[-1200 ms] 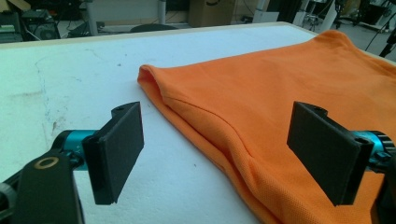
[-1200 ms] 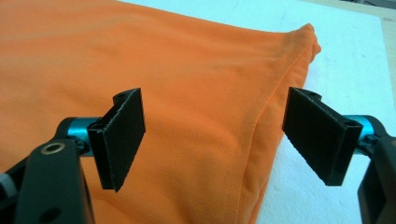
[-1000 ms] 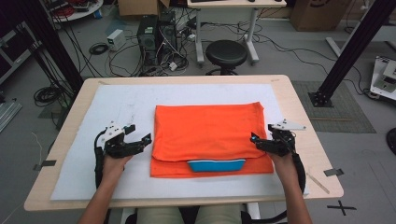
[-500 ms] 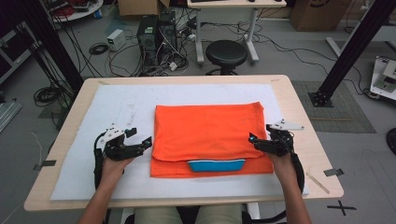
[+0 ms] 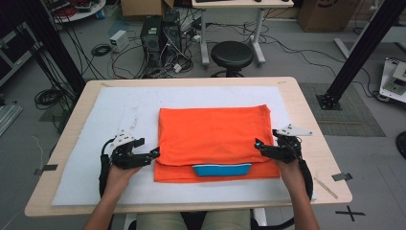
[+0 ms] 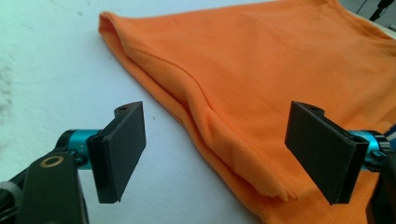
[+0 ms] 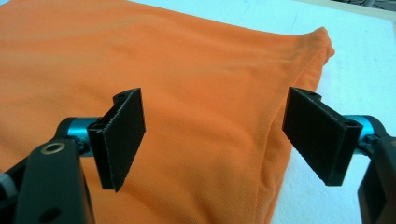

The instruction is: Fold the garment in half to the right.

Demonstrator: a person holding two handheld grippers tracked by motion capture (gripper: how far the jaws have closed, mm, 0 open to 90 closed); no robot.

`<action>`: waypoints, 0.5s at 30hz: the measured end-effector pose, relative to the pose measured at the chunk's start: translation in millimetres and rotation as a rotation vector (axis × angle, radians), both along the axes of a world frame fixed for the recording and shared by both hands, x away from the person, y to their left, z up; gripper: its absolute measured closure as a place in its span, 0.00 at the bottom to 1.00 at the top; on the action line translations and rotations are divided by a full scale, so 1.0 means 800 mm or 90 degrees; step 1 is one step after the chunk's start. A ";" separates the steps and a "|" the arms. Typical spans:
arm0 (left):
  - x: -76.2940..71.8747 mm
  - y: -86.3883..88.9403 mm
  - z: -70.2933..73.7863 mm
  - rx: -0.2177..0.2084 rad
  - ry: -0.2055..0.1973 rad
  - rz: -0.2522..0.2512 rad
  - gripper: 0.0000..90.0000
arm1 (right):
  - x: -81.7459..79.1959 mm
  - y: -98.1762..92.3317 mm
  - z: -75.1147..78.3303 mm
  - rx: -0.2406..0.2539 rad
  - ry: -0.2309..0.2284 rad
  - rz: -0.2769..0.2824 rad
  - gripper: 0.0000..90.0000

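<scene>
A folded orange garment [image 5: 213, 136] lies flat on the white mat [image 5: 119, 110], with a blue collar [image 5: 221, 169] peeking out at its near edge. My left gripper [image 5: 152, 154] is open at the garment's near left corner, and its jaws straddle the folded left edge [image 6: 205, 126]. On the opposite side, my right gripper [image 5: 258, 145] stands open at the near right corner, jaws spread over the orange cloth [image 7: 205, 107] close to its right edge. Neither holds anything.
The mat covers most of a wooden table [image 5: 316, 124]. Beyond the far edge stand a black stool [image 5: 232, 54], a computer tower [image 5: 160, 36] and floor cables. A black frame post [image 5: 364, 48] rises at the right.
Both grippers have crept inward toward the garment's near corners. The garment has not moved.
</scene>
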State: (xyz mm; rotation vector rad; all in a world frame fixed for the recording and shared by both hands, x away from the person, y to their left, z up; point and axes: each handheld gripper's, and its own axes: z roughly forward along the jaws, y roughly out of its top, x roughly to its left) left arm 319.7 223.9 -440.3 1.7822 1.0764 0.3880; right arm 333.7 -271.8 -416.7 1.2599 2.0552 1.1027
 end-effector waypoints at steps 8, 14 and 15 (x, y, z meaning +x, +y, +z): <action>-0.002 -0.005 -0.006 0.000 0.027 0.014 0.24 | 0.002 0.006 -0.004 -0.012 0.013 0.006 0.24; -0.002 -0.008 -0.009 -0.001 0.067 0.005 0.35 | 0.003 0.008 -0.004 -0.015 0.014 0.007 0.24; -0.003 -0.010 -0.009 0.000 0.072 0.004 0.38 | 0.003 0.008 -0.004 -0.015 0.014 0.007 0.24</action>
